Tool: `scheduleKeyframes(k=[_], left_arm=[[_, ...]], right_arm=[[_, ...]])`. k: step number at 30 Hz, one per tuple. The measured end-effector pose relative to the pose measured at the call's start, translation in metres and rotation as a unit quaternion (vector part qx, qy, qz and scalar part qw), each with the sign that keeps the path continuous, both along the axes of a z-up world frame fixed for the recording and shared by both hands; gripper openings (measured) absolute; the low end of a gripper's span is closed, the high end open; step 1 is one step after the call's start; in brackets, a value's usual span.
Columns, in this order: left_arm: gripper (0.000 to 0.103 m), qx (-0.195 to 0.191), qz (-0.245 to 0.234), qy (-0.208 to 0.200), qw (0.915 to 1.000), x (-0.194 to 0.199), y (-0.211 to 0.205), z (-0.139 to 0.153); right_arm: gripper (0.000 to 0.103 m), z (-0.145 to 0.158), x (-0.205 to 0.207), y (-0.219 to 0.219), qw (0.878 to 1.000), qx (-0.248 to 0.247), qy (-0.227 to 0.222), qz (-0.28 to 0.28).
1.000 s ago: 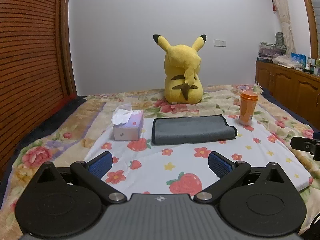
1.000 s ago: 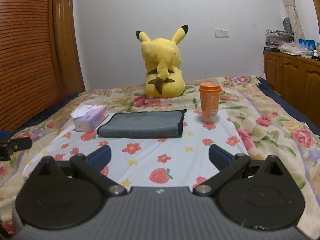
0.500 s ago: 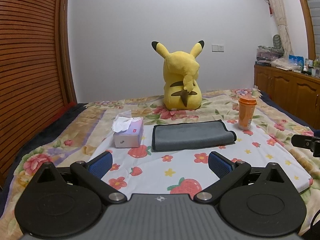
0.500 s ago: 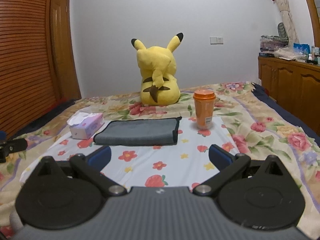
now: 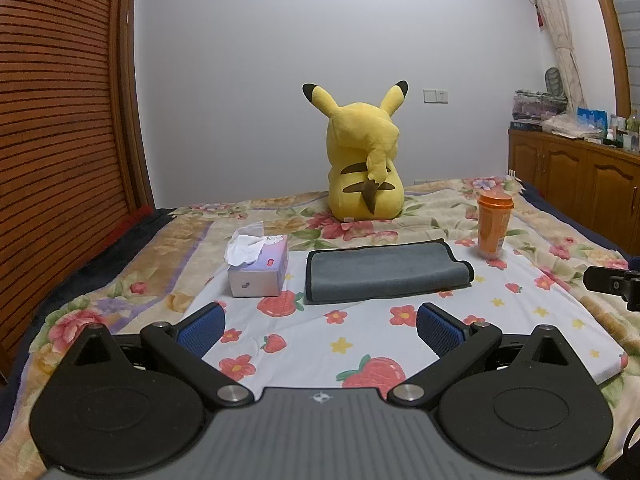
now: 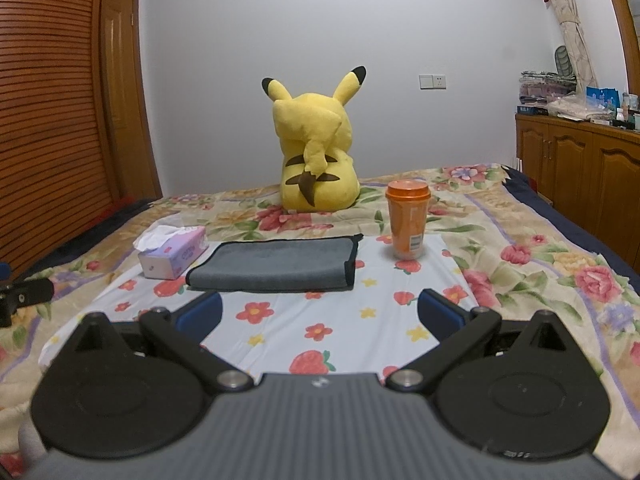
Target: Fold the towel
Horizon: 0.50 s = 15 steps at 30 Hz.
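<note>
A grey towel (image 5: 382,270) with a black edge lies folded flat on a white strawberry-print cloth (image 5: 360,336) spread over the bed. The right wrist view shows the same grey towel (image 6: 276,266) a little left of centre. My left gripper (image 5: 320,330) is open, held well short of the towel, with nothing between its blue pads (image 5: 202,330). My right gripper (image 6: 318,314) is open too, also back from the towel and holding nothing.
A tissue box (image 5: 258,270) stands left of the towel, an orange lidded cup (image 5: 494,224) right of it. A yellow plush toy (image 5: 362,164) sits behind on the floral bedspread. Wooden cabinets (image 6: 580,168) line the right wall, a slatted wooden panel (image 5: 60,140) the left.
Both views have tilted up and drawn back a little, so the towel and bed sit lower in frame. The towel, box and cup have not moved. Both grippers stay open.
</note>
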<state>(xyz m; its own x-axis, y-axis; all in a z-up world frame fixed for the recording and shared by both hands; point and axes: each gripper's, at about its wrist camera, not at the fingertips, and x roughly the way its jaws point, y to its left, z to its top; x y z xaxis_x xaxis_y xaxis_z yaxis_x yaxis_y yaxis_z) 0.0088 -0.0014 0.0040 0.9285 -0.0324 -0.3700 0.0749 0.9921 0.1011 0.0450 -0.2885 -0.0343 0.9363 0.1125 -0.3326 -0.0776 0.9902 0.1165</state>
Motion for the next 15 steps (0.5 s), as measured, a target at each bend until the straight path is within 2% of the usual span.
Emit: scheduleKeyframes(k=[15], left_arm=[[0.103,-0.001,0.001,0.001,1.0,0.0002,0.0018,0.0002]], right_arm=[[0.103,-0.0005,0.0002,-0.0003,1.0,0.0,0.0,0.0]])
